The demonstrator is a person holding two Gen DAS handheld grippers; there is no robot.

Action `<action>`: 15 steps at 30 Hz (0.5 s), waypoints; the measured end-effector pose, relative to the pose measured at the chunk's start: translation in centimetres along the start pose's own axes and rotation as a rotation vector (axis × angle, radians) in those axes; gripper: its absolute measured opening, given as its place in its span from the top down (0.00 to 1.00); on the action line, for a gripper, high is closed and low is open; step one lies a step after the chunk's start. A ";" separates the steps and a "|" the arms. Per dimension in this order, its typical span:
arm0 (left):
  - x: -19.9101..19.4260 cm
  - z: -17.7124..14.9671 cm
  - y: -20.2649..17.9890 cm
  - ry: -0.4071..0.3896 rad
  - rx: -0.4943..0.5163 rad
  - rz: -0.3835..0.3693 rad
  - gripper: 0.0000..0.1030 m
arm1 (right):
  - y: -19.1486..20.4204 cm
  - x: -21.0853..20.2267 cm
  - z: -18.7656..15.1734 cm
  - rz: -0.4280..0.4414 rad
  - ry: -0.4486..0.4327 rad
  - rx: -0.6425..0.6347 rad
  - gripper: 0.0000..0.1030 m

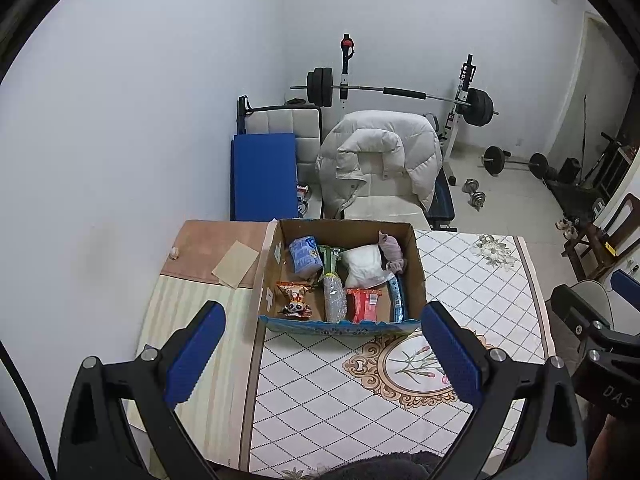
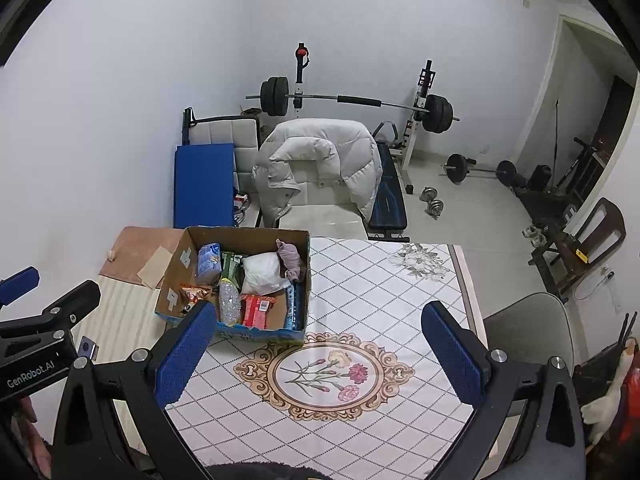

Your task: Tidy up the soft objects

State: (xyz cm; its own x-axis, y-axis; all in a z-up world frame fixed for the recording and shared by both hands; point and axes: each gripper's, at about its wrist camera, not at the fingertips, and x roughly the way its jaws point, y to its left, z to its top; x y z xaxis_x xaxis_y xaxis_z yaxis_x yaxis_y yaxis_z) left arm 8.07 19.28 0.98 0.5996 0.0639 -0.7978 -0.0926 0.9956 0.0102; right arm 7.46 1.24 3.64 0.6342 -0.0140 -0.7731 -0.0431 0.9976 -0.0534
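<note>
An open cardboard box (image 1: 416, 268) (image 2: 172, 276) stands on the table. Inside lie a blue packet (image 1: 304, 254) (image 2: 209, 263), a white soft pack (image 1: 364, 266) (image 2: 262, 272), mauve socks (image 1: 391, 252) (image 2: 291, 260), a crushed clear bottle (image 1: 334, 298) (image 2: 229, 302), a red packet (image 1: 363, 305) (image 2: 256, 310), a green packet (image 1: 330, 260) and a panda snack bag (image 1: 295, 298). My left gripper (image 1: 322, 354) is open and empty, in front of the box. My right gripper (image 2: 320, 354) is open and empty above the floral medallion, right of the box.
The table has a quilted floral cloth (image 2: 380, 292) and a striped cloth (image 1: 192, 312) at the left, with a tan card (image 1: 236, 264). Behind stand a chair with a white puffer jacket (image 1: 380, 152), a blue mat (image 1: 264, 176) and a barbell rack (image 1: 400, 92).
</note>
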 end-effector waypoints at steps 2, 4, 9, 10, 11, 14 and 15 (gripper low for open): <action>0.0 0.1 -0.1 -0.003 0.002 0.001 0.02 | 0.0 0.1 0.1 0.004 0.000 0.001 0.00; 0.0 0.1 -0.1 -0.004 0.002 0.000 0.02 | 0.0 0.0 0.1 0.003 -0.001 -0.003 0.00; -0.1 0.2 -0.1 -0.008 0.003 0.003 0.02 | -0.1 0.1 0.4 -0.002 -0.004 -0.002 0.00; -0.1 0.4 -0.1 -0.010 0.002 0.002 0.02 | -0.1 0.2 0.5 -0.004 -0.006 0.000 0.00; -0.1 0.4 -0.1 -0.012 0.003 0.002 0.03 | -0.1 0.2 0.6 -0.005 -0.007 -0.001 0.00; -0.2 0.7 0.0 -0.018 0.003 -0.003 0.03 | -0.2 0.1 0.7 -0.009 -0.009 -0.002 0.00; -0.2 0.7 0.1 -0.018 0.004 -0.005 0.03 | -0.1 0.1 0.7 -0.010 -0.009 -0.003 0.00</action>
State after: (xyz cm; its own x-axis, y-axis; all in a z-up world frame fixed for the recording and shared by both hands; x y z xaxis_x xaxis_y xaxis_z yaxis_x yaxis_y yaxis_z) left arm 8.56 19.38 1.56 0.6145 0.0600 -0.7867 -0.0863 0.9962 0.0086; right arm 8.11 1.15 3.99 0.6417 -0.0238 -0.7666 -0.0389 0.9972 -0.0636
